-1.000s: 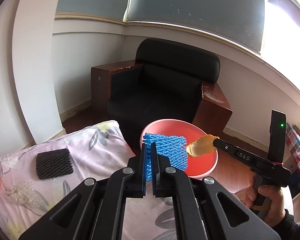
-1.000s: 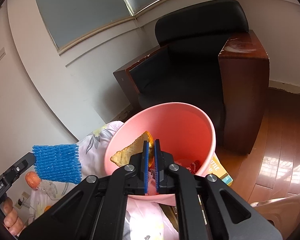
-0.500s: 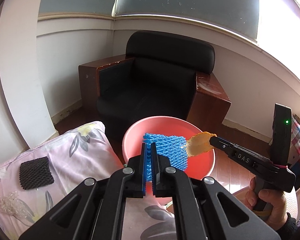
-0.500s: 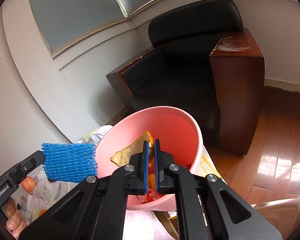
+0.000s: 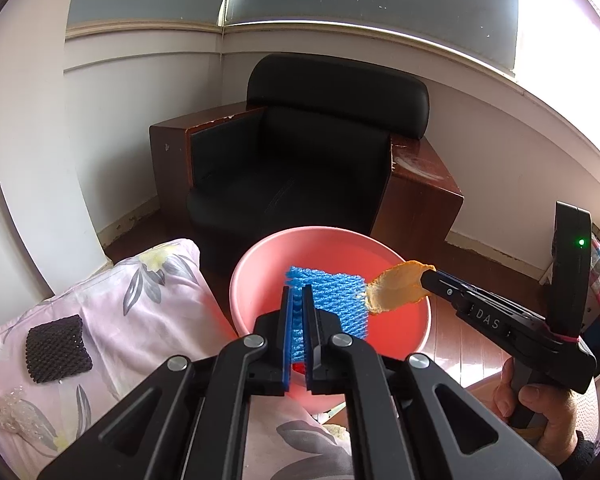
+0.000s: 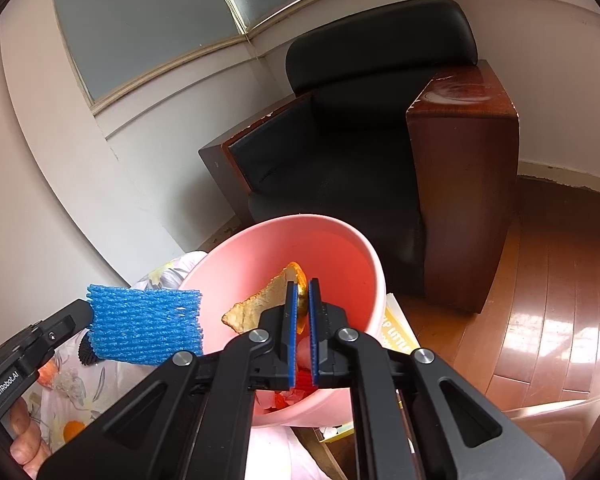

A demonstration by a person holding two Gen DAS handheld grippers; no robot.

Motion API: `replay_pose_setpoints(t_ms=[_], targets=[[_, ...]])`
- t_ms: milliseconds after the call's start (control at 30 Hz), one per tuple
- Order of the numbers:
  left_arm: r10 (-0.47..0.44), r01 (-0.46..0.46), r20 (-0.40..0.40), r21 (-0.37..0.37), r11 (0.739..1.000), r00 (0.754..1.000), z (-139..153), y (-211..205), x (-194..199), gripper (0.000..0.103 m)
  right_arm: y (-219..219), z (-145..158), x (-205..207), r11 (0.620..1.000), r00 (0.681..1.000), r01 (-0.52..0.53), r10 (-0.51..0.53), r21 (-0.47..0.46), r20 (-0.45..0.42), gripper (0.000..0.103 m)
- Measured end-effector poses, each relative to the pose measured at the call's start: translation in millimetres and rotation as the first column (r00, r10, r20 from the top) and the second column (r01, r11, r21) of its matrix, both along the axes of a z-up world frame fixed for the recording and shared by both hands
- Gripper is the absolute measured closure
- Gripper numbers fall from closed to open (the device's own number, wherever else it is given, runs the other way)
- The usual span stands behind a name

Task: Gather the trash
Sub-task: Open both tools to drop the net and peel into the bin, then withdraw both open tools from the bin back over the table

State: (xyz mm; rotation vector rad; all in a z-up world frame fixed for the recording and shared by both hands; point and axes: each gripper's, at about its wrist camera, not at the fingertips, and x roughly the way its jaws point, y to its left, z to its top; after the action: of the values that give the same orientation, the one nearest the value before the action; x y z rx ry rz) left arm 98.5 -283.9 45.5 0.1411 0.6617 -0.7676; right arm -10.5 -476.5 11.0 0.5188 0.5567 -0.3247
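Note:
A pink bin stands beside the flowered bed; it also shows in the right wrist view. My left gripper is shut on a blue foam net and holds it over the bin's near rim; the net also shows in the right wrist view. My right gripper is shut on an orange peel held over the bin's mouth; the peel also shows in the left wrist view. Some trash lies at the bin's bottom.
A black foam net and a clear plastic scrap lie on the flowered sheet. A black armchair with wooden arms stands behind the bin. A yellow box lies by the bin on the wood floor.
Both grippers have moved forward and closer over the pink bin, each still holding its piece. The bin looks nearer and larger in both views.

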Motion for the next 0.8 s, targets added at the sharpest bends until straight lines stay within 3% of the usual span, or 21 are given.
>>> replay_pose_setpoints(t_ms=[133,200,233,567,733,800], targets=[[-0.002,0.002,0.003,-0.006,1.0,1.0,1,1,-1,0.09,-1,0,-1,1.0,1.0,0.011,-0.011,0.001,0.003,0.097],[0.001,-0.001,0.0,-0.01,1.0,1.0,2,3,-1,0.075,-2,-1,-1,1.0,1.0,0.017,-0.017,0.009,0.003,0.097],[0.004,-0.004,0.001,-0.013,1.0,1.0,3,4,-1,0.073,-3,-1,-1,1.0,1.0,0.02,-0.02,0.011,0.0,0.097],[0.016,-0.016,-0.001,-0.017,1.0,1.0,5,12,-2,0.068,-1,-1,0,1.0,1.0,0.001,-0.001,0.024,-0.007,0.091],[0.018,-0.018,0.002,-0.016,1.0,1.0,6,15,-4,0.066,2,1,-2,0.999,1.0,-0.01,0.01,0.032,0.005,0.076],[0.02,-0.02,0.001,-0.015,1.0,1.0,6,17,-4,0.065,3,1,-3,0.999,1.0,-0.013,0.013,0.034,0.008,0.075]])
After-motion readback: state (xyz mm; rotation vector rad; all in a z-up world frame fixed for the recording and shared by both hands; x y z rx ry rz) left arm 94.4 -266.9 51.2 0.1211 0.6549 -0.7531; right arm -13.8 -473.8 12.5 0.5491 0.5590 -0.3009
